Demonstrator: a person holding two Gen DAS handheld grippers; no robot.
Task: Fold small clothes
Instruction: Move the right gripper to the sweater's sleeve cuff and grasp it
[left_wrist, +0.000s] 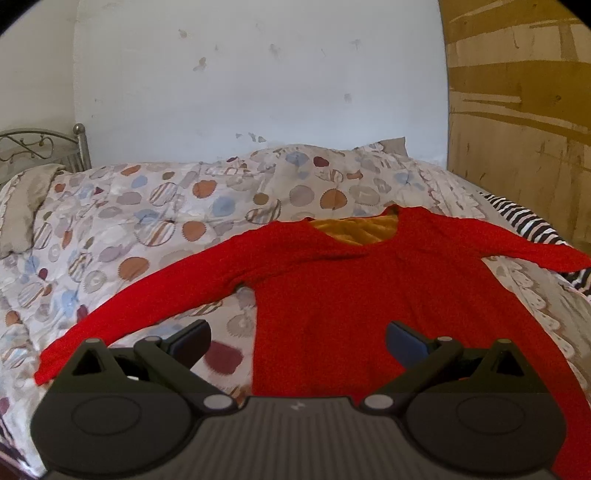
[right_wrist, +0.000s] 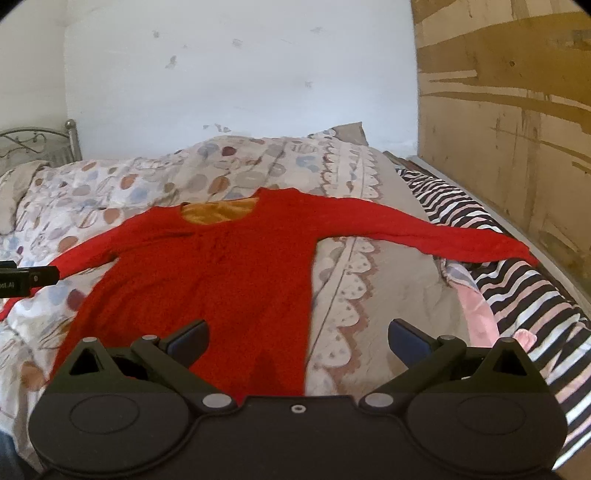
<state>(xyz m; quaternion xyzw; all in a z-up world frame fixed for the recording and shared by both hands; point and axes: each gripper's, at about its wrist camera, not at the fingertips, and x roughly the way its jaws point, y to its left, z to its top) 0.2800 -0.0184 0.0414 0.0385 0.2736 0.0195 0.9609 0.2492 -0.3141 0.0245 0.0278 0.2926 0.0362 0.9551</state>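
Observation:
A red long-sleeved top (left_wrist: 332, 288) lies spread flat on the bed, neck away from me, orange lining showing at the neckline (left_wrist: 354, 229). Both sleeves stretch out sideways. It also shows in the right wrist view (right_wrist: 207, 273). My left gripper (left_wrist: 298, 341) is open and empty, hovering above the top's lower left edge. My right gripper (right_wrist: 298, 339) is open and empty above the top's lower right edge. Part of the left gripper (right_wrist: 26, 280) shows at the left edge of the right wrist view.
The bed has a quilt with round patches (left_wrist: 147, 221) and a scalloped border (right_wrist: 351, 266). A striped blanket (right_wrist: 498, 280) lies along the right side. A wooden panel (right_wrist: 517, 129) stands at right, a white wall behind, a metal bed frame (left_wrist: 44, 147) at far left.

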